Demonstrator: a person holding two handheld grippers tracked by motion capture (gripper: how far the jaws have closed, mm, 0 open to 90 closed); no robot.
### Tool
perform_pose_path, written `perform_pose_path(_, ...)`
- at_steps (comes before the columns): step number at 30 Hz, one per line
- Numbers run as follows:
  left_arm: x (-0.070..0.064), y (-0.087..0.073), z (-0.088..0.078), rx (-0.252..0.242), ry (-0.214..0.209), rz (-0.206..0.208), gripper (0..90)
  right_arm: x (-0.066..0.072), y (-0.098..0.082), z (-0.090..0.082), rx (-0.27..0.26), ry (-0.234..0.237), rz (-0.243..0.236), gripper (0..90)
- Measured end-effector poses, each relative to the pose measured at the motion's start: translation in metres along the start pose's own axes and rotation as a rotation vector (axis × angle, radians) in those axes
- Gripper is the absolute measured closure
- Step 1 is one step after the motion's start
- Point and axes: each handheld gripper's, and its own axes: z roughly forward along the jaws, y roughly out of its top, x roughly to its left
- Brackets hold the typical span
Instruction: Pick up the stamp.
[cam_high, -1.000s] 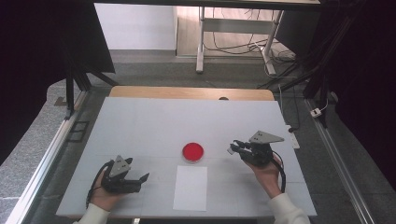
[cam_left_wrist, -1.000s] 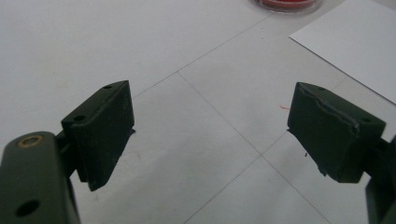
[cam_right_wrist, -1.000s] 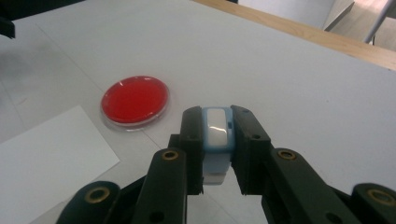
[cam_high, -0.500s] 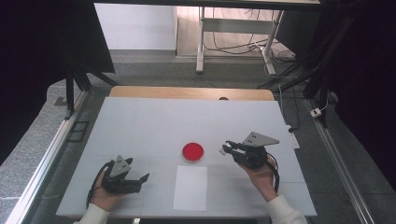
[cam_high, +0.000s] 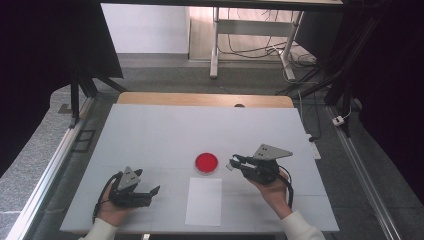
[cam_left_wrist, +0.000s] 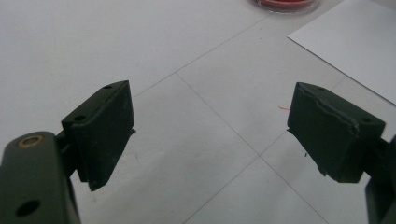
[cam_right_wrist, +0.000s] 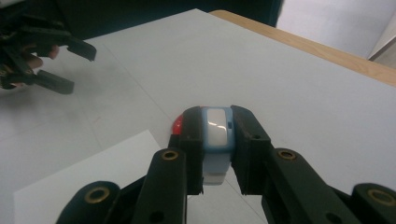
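High view first: the right gripper (cam_high: 233, 163) is seen just right of the red dish (cam_high: 206, 163), jaws clamped on a small blue-and-white block (cam_high: 231, 165). Right gripper view confirms it, the block (cam_right_wrist: 217, 135) pinched upright between both pads, the dish (cam_right_wrist: 178, 125) partly hidden behind the left pad. The left gripper (cam_high: 155, 190) is held low near the table's (cam_high: 150, 135) front edge, jaws spread wide, nothing gripped. A white sheet (cam_high: 204, 201) is laid between the two hands.
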Motion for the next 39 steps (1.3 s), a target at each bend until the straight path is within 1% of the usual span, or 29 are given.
perform_pose_path(4,0.0,0.0,0.0,0.001,-0.003,0.0,15.3,0.003,0.001,0.002,-0.012,0.018,0.008,74.6)
perform_pose_path(5,0.0,0.0,0.0,0.002,-0.002,0.0,15.3,0.004,0.001,0.002,-0.002,0.019,0.005,74.6)
perform_pose_path(8,0.0,0.0,0.001,0.004,-0.006,0.0,15.3,0.008,0.001,0.005,-0.007,0.029,0.006,74.6)
perform_pose_path(19,-0.001,0.0,0.002,0.006,-0.007,-0.001,15.3,0.023,0.002,0.015,-0.004,0.062,-0.02,74.6)
perform_pose_path(21,-0.001,0.0,0.002,0.005,-0.008,-0.004,15.2,0.025,0.003,0.018,-0.006,0.074,-0.017,74.6)
perform_pose_path(27,-0.001,0.0,0.001,-0.001,-0.01,-0.005,15.2,0.033,0.006,0.027,-0.014,0.112,-0.015,74.6)
perform_pose_path(39,0.0,0.001,-0.001,-0.019,-0.022,-0.005,15.3,0.046,0.01,0.038,-0.018,0.142,-0.016,74.6)
